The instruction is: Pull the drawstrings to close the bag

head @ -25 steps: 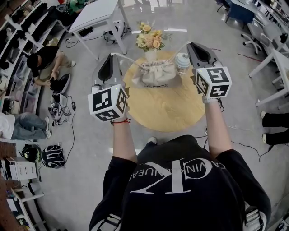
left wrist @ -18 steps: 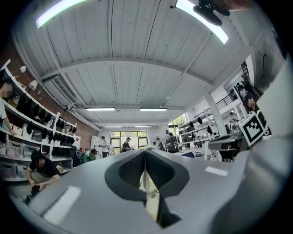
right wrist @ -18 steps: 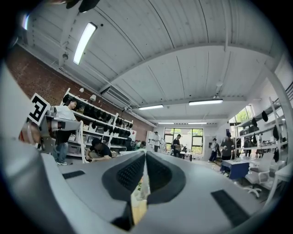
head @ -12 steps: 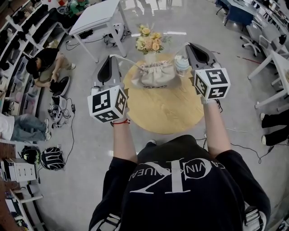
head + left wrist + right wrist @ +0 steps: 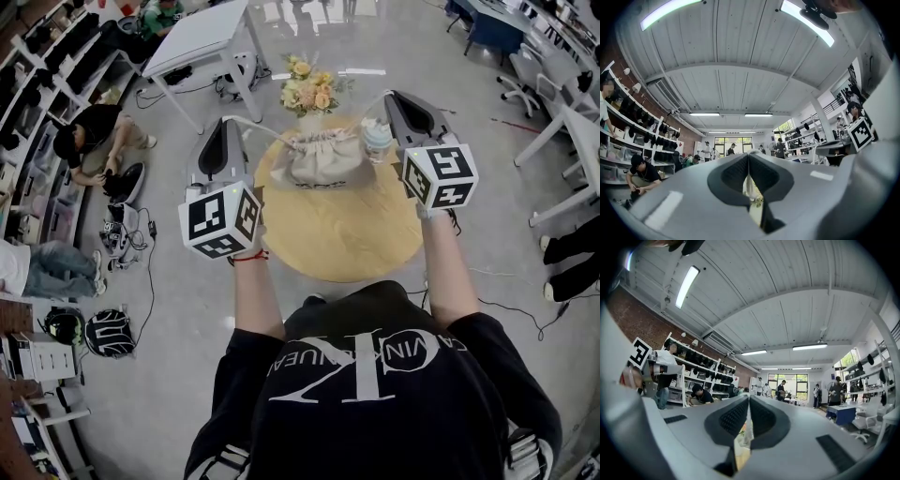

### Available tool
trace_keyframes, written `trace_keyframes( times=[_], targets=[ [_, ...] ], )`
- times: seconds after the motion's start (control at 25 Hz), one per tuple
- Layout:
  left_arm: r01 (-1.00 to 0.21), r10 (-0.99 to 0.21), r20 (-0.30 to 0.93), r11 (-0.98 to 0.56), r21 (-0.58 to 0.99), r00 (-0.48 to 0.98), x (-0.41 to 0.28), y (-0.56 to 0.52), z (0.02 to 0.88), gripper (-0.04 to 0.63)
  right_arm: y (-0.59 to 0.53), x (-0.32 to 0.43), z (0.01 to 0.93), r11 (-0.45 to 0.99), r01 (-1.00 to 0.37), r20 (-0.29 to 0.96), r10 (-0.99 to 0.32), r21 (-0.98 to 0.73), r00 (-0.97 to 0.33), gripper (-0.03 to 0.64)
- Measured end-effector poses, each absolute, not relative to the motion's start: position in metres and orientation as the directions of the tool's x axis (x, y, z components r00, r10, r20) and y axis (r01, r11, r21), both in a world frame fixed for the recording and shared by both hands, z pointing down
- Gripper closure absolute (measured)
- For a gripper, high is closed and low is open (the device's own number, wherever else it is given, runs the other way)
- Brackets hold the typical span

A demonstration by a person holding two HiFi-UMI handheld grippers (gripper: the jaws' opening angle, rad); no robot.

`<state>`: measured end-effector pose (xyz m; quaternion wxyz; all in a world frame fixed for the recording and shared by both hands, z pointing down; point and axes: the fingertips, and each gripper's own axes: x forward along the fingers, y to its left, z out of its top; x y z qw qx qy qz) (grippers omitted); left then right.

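Note:
A beige drawstring bag (image 5: 322,159) stands on the far side of a round wooden table (image 5: 347,230), its mouth gathered into folds. One white drawstring (image 5: 263,125) runs taut from the bag's left side to my left gripper (image 5: 228,120), which is shut on it. The other drawstring (image 5: 373,104) runs from the bag's right side up to my right gripper (image 5: 394,93), also shut on its cord. In the left gripper view the jaws (image 5: 748,157) meet, with cord (image 5: 746,185) pinched below. The right gripper view shows the same: closed jaws (image 5: 749,399) on cord (image 5: 744,434).
A vase of yellow and peach flowers (image 5: 312,87) stands behind the bag, and a pale cup (image 5: 378,137) sits at its right. A white table (image 5: 197,33) stands at the far left. A person (image 5: 94,136) crouches on the floor to the left among bags and cables.

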<state>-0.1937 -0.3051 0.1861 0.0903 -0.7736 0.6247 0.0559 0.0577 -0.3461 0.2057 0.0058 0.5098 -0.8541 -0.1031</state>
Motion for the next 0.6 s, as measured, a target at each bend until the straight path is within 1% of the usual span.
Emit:
trace_keyframes(
  times=[0.6],
  targets=[
    [-0.977, -0.956, -0.204, -0.199, -0.071, 0.21, -0.199, -0.3048, 0.1854, 0.58, -0.3459, 0.0566, 0.2013, 0.46, -0.87, -0.123, -0.867, 0.18, -0.484, 0.598]
  ],
)
